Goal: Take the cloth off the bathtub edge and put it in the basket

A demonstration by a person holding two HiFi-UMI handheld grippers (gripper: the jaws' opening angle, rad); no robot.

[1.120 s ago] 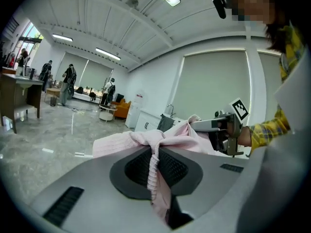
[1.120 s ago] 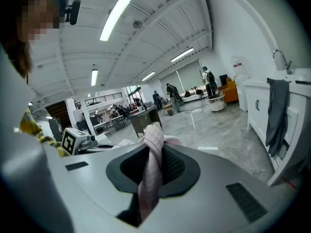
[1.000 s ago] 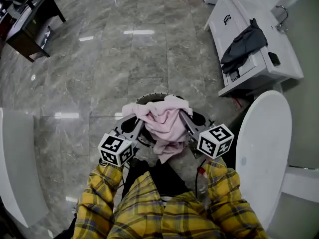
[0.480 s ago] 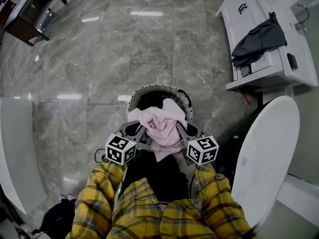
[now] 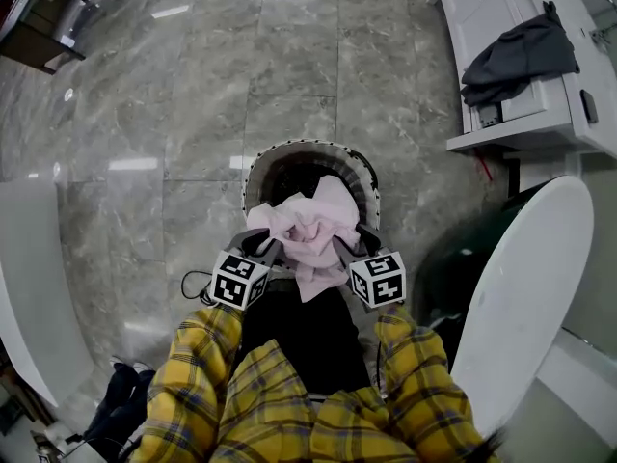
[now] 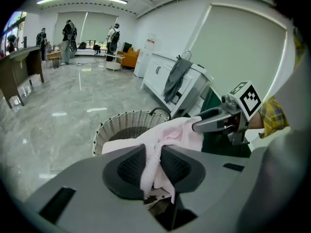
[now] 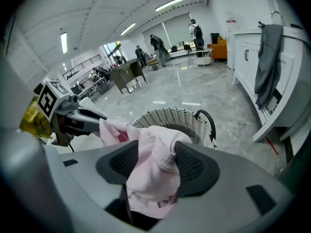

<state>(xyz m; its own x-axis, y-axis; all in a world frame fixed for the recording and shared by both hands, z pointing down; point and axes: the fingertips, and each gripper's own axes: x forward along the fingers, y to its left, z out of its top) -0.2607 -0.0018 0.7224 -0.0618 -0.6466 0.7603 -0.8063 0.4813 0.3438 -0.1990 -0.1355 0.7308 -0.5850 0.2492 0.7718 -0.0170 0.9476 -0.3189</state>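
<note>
Only my gripper views show jaws: left gripper (image 6: 153, 161) pinches pink cloth (image 6: 172, 132); right gripper (image 7: 151, 166) just opening, cloth loose between. Head view: cloth lower over basket (image 5: 308, 147) than before.

Sleeves (image 5: 198, 374) — yellow plaid with dark lines. The left gripper (image 5: 262, 246) and right gripper (image 5: 349, 246) are grey, each bearing a black-and-white marker cube (image 5: 240, 279).

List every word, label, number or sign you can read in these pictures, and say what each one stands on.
No text can be read anywhere in these pictures.
Left marker cube and right marker cube: black-and-white square patterns only, no letters or digits.
Wall notice by the white cabinets: red and white, too small to read.
</note>
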